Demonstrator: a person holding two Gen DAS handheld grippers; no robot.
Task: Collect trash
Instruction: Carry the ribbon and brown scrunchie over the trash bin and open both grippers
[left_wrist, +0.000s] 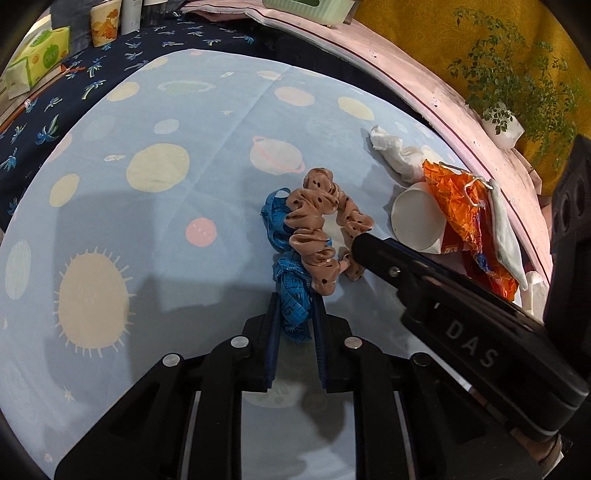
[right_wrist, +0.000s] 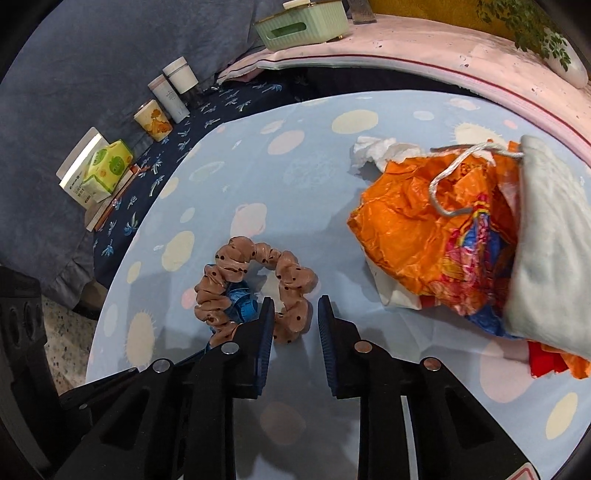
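The step in hand looks like clearing keepsakes away from the rubbish before the trash itself is gathered; the left hand-held gripper is nearly closed, its pads pinching a crumpled blue measuring tape that lies on the planet-print cloth covering the bench; the right hand-held gripper stands partly open, its jaws narrow, with a fold of the brown dotted scrunchie lying at the left finger's tip and nothing yet pressed between the pads. The scrunchie sits on top of the tape, touching it, so lifting either one will likely drag the other; the next move calls for the right jaws to settle over the scrunchie's near loop and close, or for the left to draw the tape out from under it.

The trash lies in a heap to the right of both grippers, near the cloth's far edge: an orange crumpled wrapper, a white paper cup on its side just beside it, a wad of white tissue behind, and a grey face mask draped over the wrapper; the heap is apart from both sets of jaws, untouched.
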